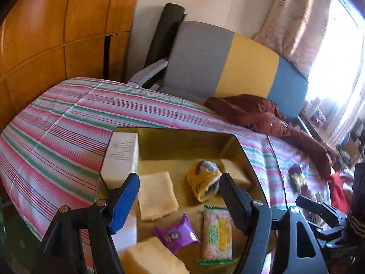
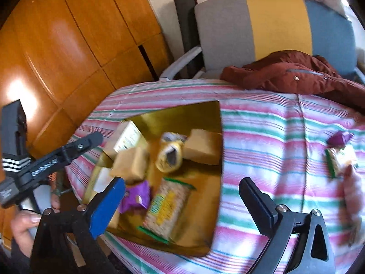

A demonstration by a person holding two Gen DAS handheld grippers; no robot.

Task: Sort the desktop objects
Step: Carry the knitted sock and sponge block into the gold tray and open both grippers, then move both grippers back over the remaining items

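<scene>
Both grippers hang released over the gold tray (image 1: 245, 153), left gripper (image 1: 180, 196) and right gripper (image 2: 182, 207) each with nothing between the jaws. Inside already: a green-edged cracker pack (image 1: 216, 235), a purple wrapper (image 1: 175, 234), pale cakes (image 1: 157, 195), a yellow bun pack (image 1: 204, 180) and a white box (image 1: 121, 157). Looks mostly sorted, but farther right on the striped surface (image 2: 273, 141) two snacks (image 2: 340, 153) wait, one purple, one green-edged.

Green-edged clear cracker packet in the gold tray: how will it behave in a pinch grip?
The green-edged clear cracker packet lies flat in the gold tray, so it is probably fairly stiff along its length. Its glossy film likely slips between pads. The contents look like brittle wafers, so a hard squeeze may crack them. Probably light.
</scene>
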